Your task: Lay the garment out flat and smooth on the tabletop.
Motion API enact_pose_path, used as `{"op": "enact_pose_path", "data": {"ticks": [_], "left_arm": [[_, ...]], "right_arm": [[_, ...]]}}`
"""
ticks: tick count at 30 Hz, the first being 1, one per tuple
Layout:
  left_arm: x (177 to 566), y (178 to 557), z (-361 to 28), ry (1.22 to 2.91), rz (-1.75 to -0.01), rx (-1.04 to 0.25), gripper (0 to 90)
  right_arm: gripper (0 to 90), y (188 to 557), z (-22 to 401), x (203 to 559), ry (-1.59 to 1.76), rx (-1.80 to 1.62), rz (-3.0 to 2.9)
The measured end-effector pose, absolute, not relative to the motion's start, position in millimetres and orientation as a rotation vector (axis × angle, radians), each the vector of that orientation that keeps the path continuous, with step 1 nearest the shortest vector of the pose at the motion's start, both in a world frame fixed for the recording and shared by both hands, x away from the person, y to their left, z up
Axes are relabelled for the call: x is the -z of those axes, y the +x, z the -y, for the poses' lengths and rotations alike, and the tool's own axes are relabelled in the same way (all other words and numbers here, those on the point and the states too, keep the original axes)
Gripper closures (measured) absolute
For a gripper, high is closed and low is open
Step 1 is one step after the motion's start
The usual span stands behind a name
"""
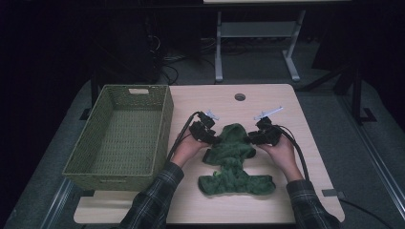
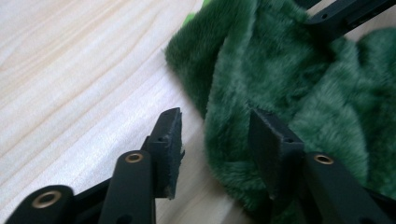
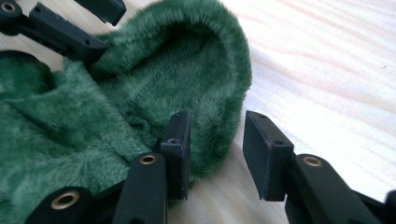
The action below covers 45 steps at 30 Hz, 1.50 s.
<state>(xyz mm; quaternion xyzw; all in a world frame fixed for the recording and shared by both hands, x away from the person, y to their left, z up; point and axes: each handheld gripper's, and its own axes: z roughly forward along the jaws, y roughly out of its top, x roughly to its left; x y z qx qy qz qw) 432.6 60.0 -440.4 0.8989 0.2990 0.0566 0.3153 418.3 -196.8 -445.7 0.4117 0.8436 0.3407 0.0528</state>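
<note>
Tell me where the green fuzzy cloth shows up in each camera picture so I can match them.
High view: green fuzzy cloth at table centre, between both grippers.
Left gripper view: right half, its edge between the jaws.
Right gripper view: left and centre, its curved edge at the jaws.
Shared landmark: the pale wooden table.

I can't read any text, label or number here; the pale tag on the basket [image 1: 138, 90] looks blank, perhaps just too small.
</note>
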Motion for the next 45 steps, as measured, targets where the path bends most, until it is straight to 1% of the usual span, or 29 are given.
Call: {"op": "enact_pose_path", "data": {"ticks": [5, 9, 11, 13, 14, 17, 18, 19, 23, 27, 32, 37, 43, 44, 45], "left_arm": [[447.5, 432.3, -64.4, 2.382, -0.816, -0.132, 59.1], [450.2, 430.5, -62.8, 2.397, -0.804, -0.135, 61.0], [452.0, 429.9, -61.8, 2.407, -0.803, -0.149, 61.2], [453.3, 429.6, -61.9, 2.411, -0.808, -0.151, 63.6], [453.4, 429.4, -62.1, 2.415, -0.810, -0.152, 65.8], [451.9, 427.4, -61.8, 2.425, -0.811, -0.148, 80.2], [451.3, 426.9, -61.5, 2.425, -0.807, -0.149, 83.9], [450.4, 426.2, -61.4, 2.425, -0.806, -0.152, 85.5], [442.8, 423.3, -62.1, 2.399, -0.799, -0.170, 86.4], [429.0, 419.8, -61.1, 2.338, -0.784, -0.213, 86.3], [421.1, 420.4, -57.7, 2.294, -0.768, -0.287, 86.3], [430.6, 425.8, -55.3, 2.266, -0.800, -0.289, 86.5], [448.7, 434.7, -54.0, 2.286, -0.825, -0.296, 87.7], [450.6, 434.6, -53.4, 2.267, -0.832, -0.302, 87.8], [451.7, 435.5, -53.7, 2.284, -0.819, -0.325, 87.9]], "right_arm": [[66.3, 414.8, 196.4, 453.0, 1.243, -1.030, -2.547], [67.9, 413.4, 199.3, 458.3, 1.267, -1.038, -2.550], [70.5, 413.3, 199.5, 459.7, 1.268, -1.035, -2.553], [73.3, 413.1, 198.4, 459.8, 1.252, -1.028, -2.556], [75.8, 412.9, 197.4, 459.9, 1.247, -1.030, -2.556], [84.3, 411.8, 195.2, 459.7, 1.228, -1.005, -2.564], [85.2, 411.4, 194.8, 459.6, 1.221, -1.001, -2.566], [85.9, 411.0, 194.6, 459.1, 1.214, -0.998, -2.564], [87.0, 408.1, 196.8, 452.1, 1.202, -1.012, -2.540], [87.3, 405.1, 203.2, 436.1, 1.179, -1.033, -2.485], [87.5, 406.9, 221.8, 423.1, 1.186, -1.045, -2.429], [87.9, 410.6, 239.1, 426.8, 1.228, -1.065, -2.410], [89.4, 412.4, 240.7, 447.5, 1.262, -0.997, -2.462], [89.4, 413.1, 240.7, 450.4, 1.268, -0.985, -2.468], [89.5, 413.6, 240.7, 453.5, 1.273, -0.980, -2.472]]}}
